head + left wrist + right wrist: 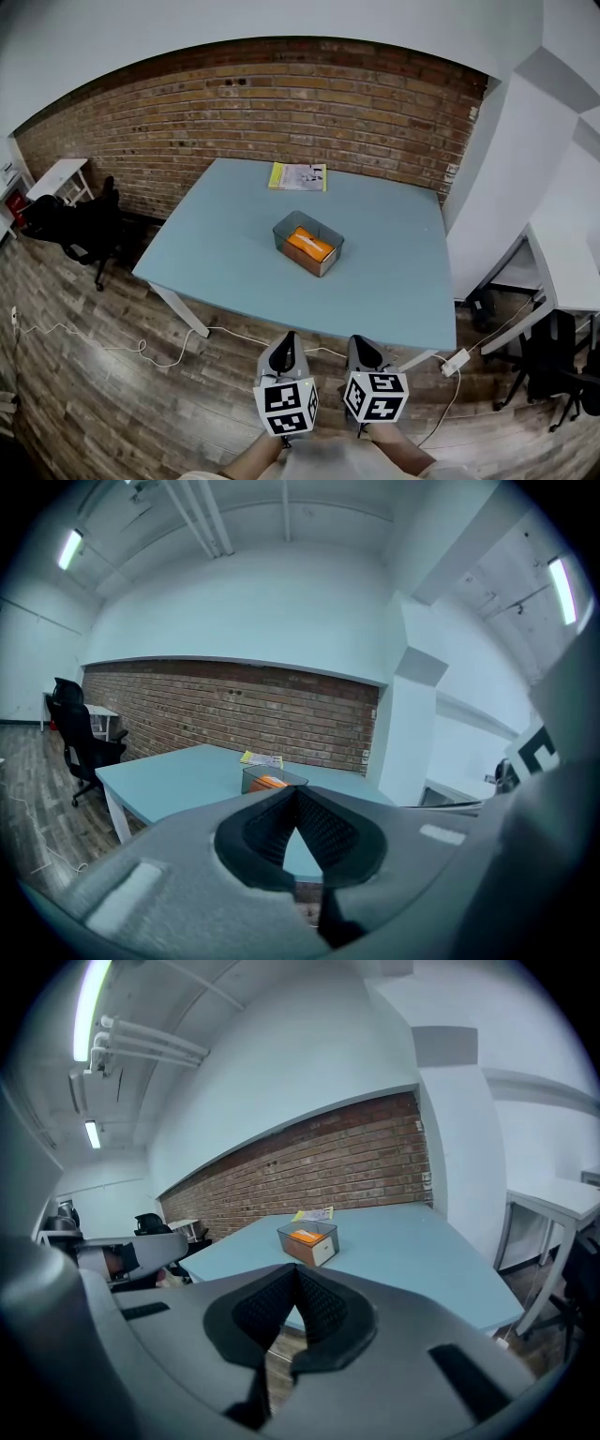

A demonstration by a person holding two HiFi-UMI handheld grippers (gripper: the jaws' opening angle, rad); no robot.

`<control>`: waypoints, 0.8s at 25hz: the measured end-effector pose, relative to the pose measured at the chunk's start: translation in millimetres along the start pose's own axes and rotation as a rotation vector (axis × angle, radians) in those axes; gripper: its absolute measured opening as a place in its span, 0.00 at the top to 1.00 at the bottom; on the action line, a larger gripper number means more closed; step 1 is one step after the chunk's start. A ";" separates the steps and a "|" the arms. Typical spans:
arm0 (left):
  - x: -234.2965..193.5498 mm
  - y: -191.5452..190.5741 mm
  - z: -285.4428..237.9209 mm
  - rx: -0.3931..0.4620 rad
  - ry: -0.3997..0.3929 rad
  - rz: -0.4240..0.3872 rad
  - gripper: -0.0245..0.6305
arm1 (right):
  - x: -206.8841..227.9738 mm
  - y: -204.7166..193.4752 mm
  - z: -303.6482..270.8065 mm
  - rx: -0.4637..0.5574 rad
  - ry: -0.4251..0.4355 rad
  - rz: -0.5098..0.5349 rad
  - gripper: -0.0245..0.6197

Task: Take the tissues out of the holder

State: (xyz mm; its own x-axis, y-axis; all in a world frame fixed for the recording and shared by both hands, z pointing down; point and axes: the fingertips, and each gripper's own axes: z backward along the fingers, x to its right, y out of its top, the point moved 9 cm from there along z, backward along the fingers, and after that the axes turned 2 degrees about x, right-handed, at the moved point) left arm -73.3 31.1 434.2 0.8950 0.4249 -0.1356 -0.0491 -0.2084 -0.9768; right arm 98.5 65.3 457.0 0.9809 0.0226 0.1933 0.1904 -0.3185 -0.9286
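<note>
A clear holder (pixel 308 242) stands near the middle of the light blue table (pixel 216 244), with an orange pack of tissues (pixel 310 247) inside it. The holder (pixel 272 778) shows far ahead in the left gripper view, and the holder (pixel 308 1240) shows again in the right gripper view with the orange tissues (pixel 305 1236) in it. Both grippers are held side by side well short of the table's near edge, above the wooden floor. My left gripper (pixel 286 354) is shut and empty. My right gripper (pixel 362 352) is shut and empty too.
A yellow booklet (pixel 298 176) lies at the table's far edge by the brick wall. A black office chair (pixel 80 230) stands left of the table. White cables and a power strip (pixel 455 362) lie on the floor near the table's front legs. Another white desk (pixel 562 267) is at the right.
</note>
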 end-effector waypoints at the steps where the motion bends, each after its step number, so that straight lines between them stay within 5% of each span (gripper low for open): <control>1: -1.5 1.1 -5.3 -0.002 -0.001 0.000 0.97 | 0.9 1.8 -5.1 -0.002 -0.001 -0.002 0.95; 20: -27.5 35.5 -115.5 -0.025 -0.083 -0.017 0.97 | 13.0 49.3 -97.5 0.004 -0.054 -0.039 0.95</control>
State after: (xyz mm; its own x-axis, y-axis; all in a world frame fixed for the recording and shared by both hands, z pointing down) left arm -48.5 -89.7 422.4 0.8558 0.4998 -0.1336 -0.0224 -0.2223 -0.9747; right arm 116.7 -42.5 444.6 0.9734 0.0862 0.2124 0.2289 -0.3125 -0.9219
